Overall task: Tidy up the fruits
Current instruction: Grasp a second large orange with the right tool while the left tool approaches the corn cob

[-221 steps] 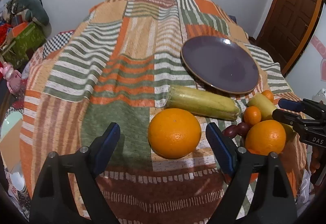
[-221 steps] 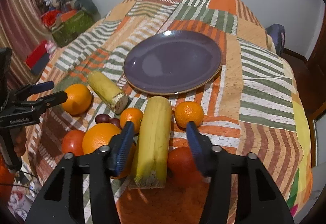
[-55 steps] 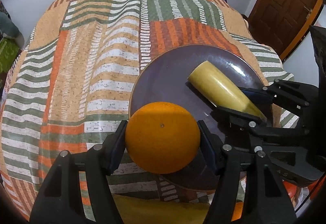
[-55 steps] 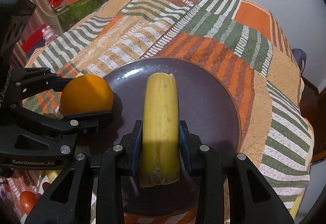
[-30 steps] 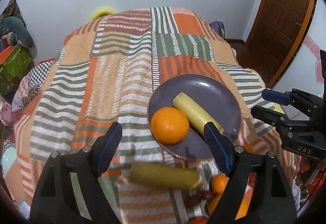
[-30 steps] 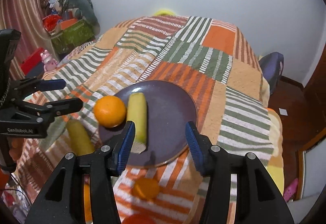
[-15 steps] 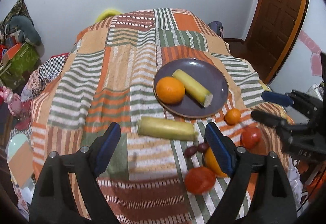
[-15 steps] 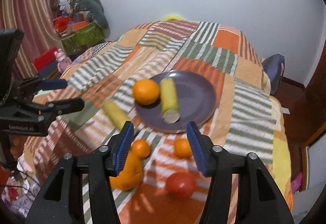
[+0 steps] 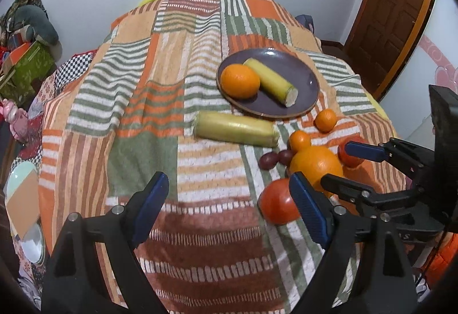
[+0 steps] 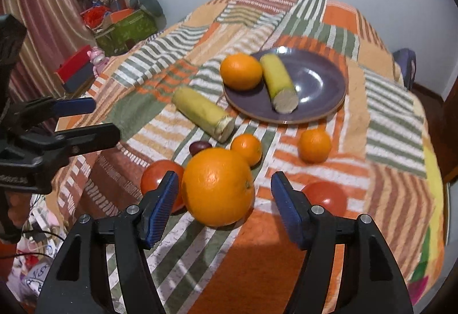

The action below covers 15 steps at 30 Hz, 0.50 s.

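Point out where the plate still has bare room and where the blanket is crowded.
The plate is bare on its right half, beside the yellow piece and orange. It is crowded in front: small oranges, tomatoes, big orange.

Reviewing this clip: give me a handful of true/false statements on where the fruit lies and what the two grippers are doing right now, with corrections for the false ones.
1. The purple plate holds one orange and one banana piece. True.
2. The second banana piece lies on the plate. False: it lies on the patchwork cloth, beside the plate.
3. The right gripper is clamped on the big orange. False: its jaws are opening, the orange stands between them, and a gap shows at the right pad.
4. The left gripper holds nothing. True.
5. Both tomatoes sit on the plate. False: the near tomato and the other tomato rest on the cloth.
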{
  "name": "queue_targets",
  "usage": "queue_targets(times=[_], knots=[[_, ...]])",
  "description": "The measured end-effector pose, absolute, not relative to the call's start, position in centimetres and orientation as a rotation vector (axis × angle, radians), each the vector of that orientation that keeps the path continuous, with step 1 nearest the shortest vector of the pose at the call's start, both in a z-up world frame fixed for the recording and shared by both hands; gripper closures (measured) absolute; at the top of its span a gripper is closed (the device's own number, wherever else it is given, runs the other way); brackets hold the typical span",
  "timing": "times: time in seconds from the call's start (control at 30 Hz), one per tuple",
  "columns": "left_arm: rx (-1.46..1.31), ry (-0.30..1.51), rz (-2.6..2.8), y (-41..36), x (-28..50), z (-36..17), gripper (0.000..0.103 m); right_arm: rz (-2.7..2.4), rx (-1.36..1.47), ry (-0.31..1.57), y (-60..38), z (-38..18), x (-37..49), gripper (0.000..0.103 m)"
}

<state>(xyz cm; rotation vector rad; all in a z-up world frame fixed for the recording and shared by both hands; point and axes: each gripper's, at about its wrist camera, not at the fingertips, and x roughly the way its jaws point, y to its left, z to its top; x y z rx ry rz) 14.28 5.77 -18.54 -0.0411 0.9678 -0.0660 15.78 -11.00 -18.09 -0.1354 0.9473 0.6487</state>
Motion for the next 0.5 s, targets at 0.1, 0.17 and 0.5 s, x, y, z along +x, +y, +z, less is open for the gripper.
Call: queue_targets(times=[0.1,0.17,0.5], knots=[[-0.055,0.980,-0.060,6.2,14.0,-19.1,0.016,0.652,-0.123,0.969,-10.7,-18.8,15.8,0.040],[-0.069,0.991,-0.057,6.4,13.9,-19.5,0.016,0.650,-0.124,0.983,-10.5,-19.3,15.8,0.040],[-0.091,1.014,-0.042,6.6,14.7,-20.5,0.016,0.674,-0.124,0.969,-10.6,-19.0,15.3,0.049]])
